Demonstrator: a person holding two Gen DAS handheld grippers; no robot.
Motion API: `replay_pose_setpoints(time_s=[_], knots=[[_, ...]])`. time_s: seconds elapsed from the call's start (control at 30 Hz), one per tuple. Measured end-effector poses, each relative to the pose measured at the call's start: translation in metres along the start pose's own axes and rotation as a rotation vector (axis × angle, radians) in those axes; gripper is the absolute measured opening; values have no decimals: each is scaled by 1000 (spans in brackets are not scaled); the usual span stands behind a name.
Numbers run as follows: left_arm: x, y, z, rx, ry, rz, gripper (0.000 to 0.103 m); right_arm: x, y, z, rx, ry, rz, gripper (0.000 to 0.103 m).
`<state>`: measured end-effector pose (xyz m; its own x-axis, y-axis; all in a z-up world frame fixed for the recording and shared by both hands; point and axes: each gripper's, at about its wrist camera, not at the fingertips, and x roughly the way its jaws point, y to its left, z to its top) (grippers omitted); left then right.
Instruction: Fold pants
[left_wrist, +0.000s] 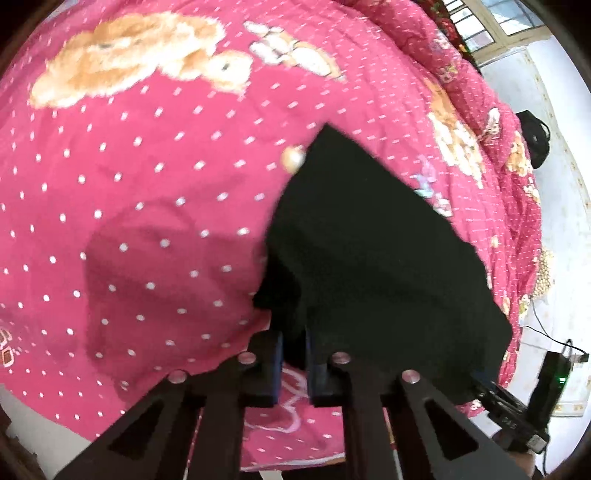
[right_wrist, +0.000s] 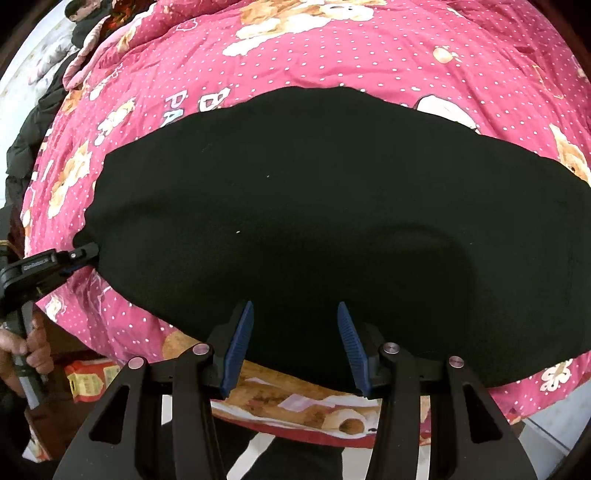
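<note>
Black pants lie spread flat across a pink bear-print quilt. In the left wrist view the pants run away to the right. My left gripper is shut on the near left corner of the pants. It shows from the side in the right wrist view, clamped on the pants' left end. My right gripper is open, its blue pads spread over the pants' near edge, with nothing between them.
The quilt covers a bed whose near edge runs below my grippers. A hand holds the left gripper's handle. A red packet lies on the floor at left. A window and pale floor lie at far right.
</note>
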<state>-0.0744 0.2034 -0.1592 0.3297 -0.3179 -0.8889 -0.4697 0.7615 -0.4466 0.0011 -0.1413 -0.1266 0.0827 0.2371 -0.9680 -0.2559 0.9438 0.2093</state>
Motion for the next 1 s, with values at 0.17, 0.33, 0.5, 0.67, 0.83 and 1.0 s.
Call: replay_pose_setpoints(time_s=[0.17,0.33,0.5,0.67,0.83,1.0], knots=[[-22,-46,8,75,-40,-63,10,-7,-13,1,12,-12,12,48],[-27,-116,13,187,-47,-145,10,-18,-36,1,43,-30,19,48],[-3,-198,-3,329,19,-209,10,-35,-72,-3,97,-62,16,48],[39,-273,-46,467,150,-264,10,-50,-114,-15,180,-81,11,48],[97,-305,-103,543,321,-223,10,-53,-152,-30,260,-77,23,48],[118,-301,-126,549,376,-157,10,-47,-170,-32,270,-69,79,48]])
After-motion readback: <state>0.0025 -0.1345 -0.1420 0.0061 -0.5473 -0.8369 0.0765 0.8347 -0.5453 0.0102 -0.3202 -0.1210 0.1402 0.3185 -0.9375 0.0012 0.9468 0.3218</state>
